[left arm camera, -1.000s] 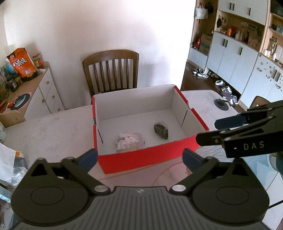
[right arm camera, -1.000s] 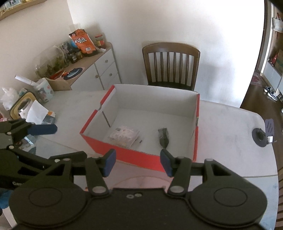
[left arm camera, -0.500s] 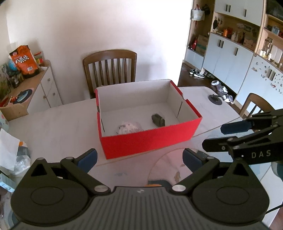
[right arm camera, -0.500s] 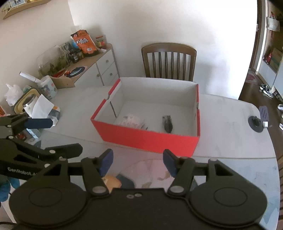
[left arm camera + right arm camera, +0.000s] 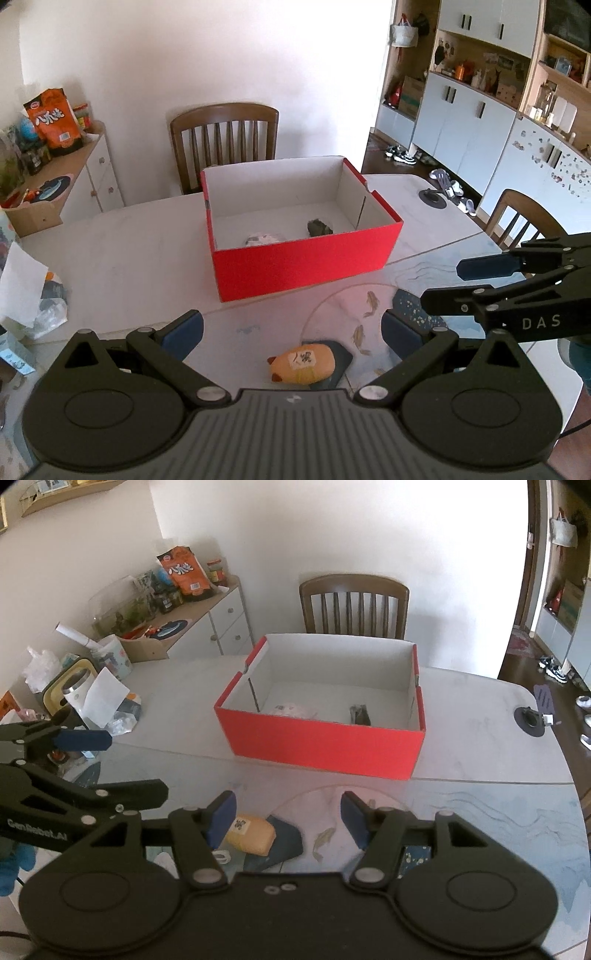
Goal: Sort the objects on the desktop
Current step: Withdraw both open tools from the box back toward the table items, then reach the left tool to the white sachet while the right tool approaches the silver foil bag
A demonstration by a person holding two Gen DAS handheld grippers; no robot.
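A red box (image 5: 306, 266) (image 5: 325, 744) with a white inside stands on the table; in it lie a white wrapped packet (image 5: 262, 239) (image 5: 291, 710) and a small dark object (image 5: 319, 228) (image 5: 360, 714). Near the table's front edge a yellow-orange packet (image 5: 303, 363) (image 5: 251, 834) rests on a dark blue card (image 5: 338, 360) (image 5: 286, 843). My left gripper (image 5: 291, 328) is open above the packet, nothing between its fingers. My right gripper (image 5: 288, 818) is open too, the packet by its left finger (image 5: 221, 818) and not gripped. Each gripper shows from the side in the other's view.
A wooden chair (image 5: 225, 142) (image 5: 354, 607) stands behind the box. Paper, plastic bags and a mug (image 5: 79, 696) crowd the table's left side. A white cabinet (image 5: 59, 177) with snack bags is at the far left. A dark round disc (image 5: 432, 195) lies at the table's right.
Both grippers have drawn back from the box toward the table's front edge. The yellow-orange packet and dark card have come into view beneath them. The right jaws stand slightly wider.
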